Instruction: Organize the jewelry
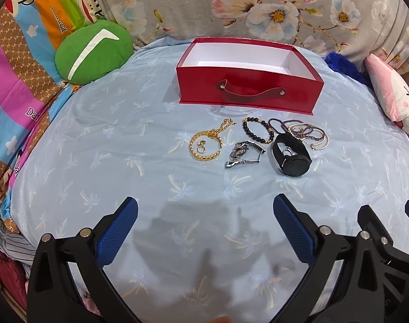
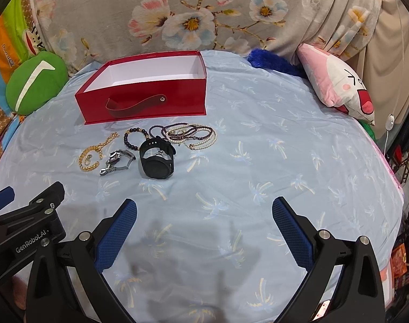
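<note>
An open red box (image 1: 247,88) (image 2: 139,102) with a white inside stands at the back of a light blue bed sheet. In front of it lie a gold bangle (image 1: 204,145) (image 2: 89,156) with rings inside it, a silver watch (image 1: 242,153) (image 2: 117,161), a black bead bracelet (image 1: 255,130) (image 2: 133,138), a black watch (image 1: 291,156) (image 2: 156,160) and pearl and purple bead strands (image 1: 309,133) (image 2: 193,134). My left gripper (image 1: 205,207) is open and empty, well short of the jewelry. My right gripper (image 2: 204,207) is open and empty, to the right of the left one.
A green round cushion (image 1: 92,53) (image 2: 33,86) lies at the back left. A pink character pillow (image 1: 392,94) (image 2: 338,86) and a blue fluffy thing (image 2: 274,60) lie at the back right. A floral blanket (image 1: 231,5) runs along the back.
</note>
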The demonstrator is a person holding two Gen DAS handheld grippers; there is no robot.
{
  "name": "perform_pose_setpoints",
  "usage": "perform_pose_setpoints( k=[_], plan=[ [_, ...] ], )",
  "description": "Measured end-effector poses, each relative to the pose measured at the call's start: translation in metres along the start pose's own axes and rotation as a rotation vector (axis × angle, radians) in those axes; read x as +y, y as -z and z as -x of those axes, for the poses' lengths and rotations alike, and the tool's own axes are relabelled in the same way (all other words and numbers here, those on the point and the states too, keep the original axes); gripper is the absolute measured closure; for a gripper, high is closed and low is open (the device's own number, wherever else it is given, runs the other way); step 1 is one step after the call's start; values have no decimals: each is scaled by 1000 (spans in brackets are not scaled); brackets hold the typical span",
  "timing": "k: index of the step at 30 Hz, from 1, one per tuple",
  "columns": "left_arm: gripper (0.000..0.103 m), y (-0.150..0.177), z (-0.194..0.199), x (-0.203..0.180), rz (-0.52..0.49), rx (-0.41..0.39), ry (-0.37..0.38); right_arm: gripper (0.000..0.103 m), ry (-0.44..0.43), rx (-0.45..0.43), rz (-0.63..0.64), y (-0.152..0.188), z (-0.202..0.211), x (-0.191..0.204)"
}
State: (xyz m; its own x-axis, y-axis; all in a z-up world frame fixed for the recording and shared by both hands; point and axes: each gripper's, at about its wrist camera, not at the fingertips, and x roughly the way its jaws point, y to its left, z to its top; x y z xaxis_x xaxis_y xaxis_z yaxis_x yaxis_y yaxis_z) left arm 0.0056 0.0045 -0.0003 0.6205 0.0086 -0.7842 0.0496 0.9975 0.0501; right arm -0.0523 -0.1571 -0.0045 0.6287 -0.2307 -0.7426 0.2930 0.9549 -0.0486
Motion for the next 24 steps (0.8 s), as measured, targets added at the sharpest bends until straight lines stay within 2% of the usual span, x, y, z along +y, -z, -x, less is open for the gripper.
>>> perform_pose_setpoints(
  k=[24],
  plan=[
    [5, 4, 2, -4, -8, -11, -6, 5, 1, 0, -2, 3, -2, 1]
  ],
)
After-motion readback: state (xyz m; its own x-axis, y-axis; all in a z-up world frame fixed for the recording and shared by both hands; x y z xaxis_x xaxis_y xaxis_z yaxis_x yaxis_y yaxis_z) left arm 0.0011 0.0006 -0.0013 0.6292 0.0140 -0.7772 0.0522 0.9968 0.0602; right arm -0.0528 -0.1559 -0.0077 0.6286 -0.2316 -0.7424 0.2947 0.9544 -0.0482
